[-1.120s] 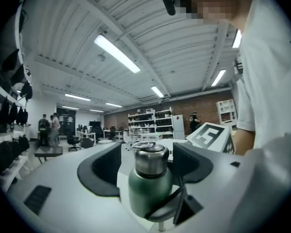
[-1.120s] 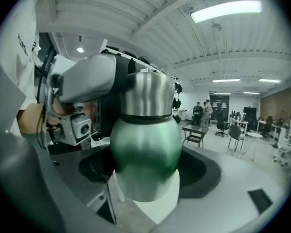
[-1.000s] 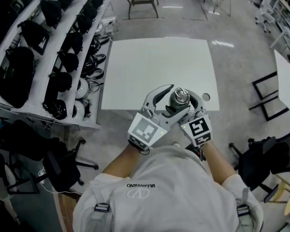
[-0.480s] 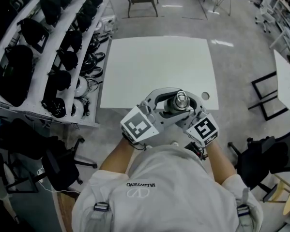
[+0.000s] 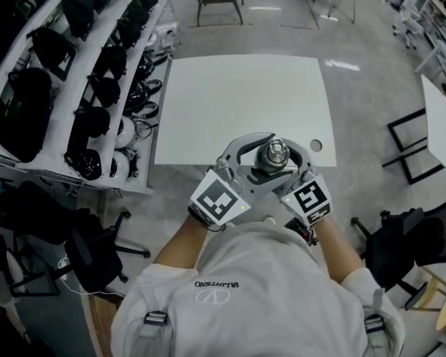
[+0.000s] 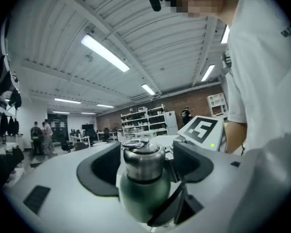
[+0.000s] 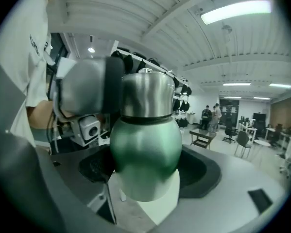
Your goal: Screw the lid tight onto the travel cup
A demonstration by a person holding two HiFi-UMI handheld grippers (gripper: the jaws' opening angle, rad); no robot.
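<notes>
The travel cup, a green body (image 7: 145, 149) under a steel lid (image 5: 275, 153), stands upright in the air over the table's near edge. My right gripper (image 7: 145, 166) is shut on the green body, a pad on each side. My left gripper (image 6: 144, 164) reaches in from the left, level, with the lid (image 6: 143, 161) between its dark pads. Its jaws have just been opening, and a thin gap shows on each side of the lid. In the head view both grippers (image 5: 263, 157) (image 5: 284, 166) ring the cup right in front of the person's chest.
A white table (image 5: 245, 103) lies ahead with a small round mark (image 5: 316, 147) near its right front corner. Shelves of black bags and helmets (image 5: 96, 65) run along the left. Office chairs (image 5: 96, 259) (image 5: 397, 244) stand at both sides, and another table (image 5: 440, 125) at the right.
The left gripper swung a little leftward round the lid, with its marker cube turning, then came back. The cup and the right gripper stayed almost still.
</notes>
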